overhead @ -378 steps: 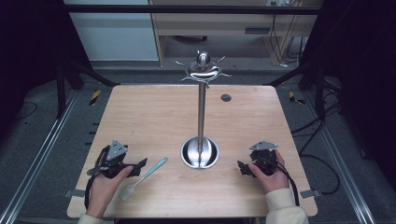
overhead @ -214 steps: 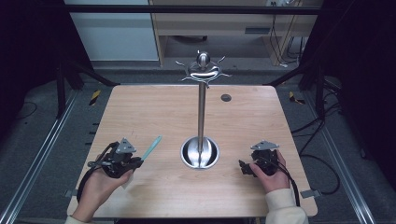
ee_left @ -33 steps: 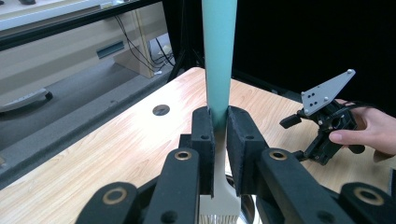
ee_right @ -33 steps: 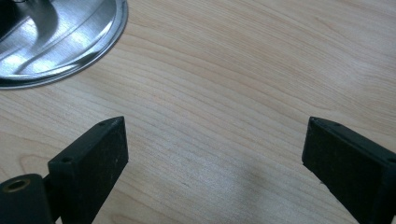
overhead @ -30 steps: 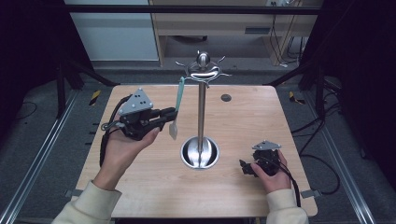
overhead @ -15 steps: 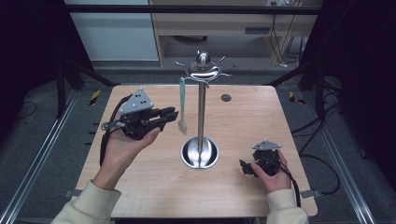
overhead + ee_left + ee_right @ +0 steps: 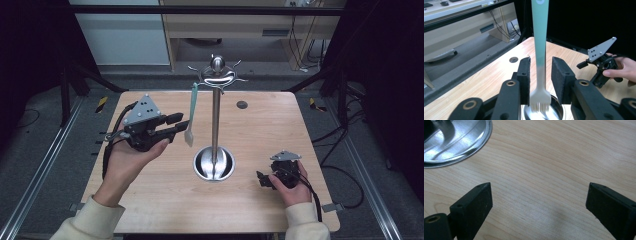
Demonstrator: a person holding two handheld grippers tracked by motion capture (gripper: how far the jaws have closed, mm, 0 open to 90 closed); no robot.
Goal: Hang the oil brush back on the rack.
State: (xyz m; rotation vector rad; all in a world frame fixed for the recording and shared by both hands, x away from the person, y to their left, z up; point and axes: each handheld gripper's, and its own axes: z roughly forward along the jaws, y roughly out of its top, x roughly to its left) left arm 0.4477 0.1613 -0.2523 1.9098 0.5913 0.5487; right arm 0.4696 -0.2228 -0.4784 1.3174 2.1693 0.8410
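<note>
Small dark disc point(image 7: 242, 104) on wooden table point(image 7: 280, 125)

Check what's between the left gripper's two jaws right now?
The mint-green brush hangs between the jaws of the left gripper, which have just been opening; the left gripper view shows gaps beside the handle, bristles above the steel stand base.

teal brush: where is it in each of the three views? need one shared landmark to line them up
High view: the teal brush hangs from a hook of the stand, left of the pole, bristles down.
Left gripper view: centre, upright between the left gripper jaws, gaps on both sides.
Right gripper view: not in it.
Shared landmark: the stand's round steel base, behind the bristles in the left gripper view, top left in the right gripper view.
</note>
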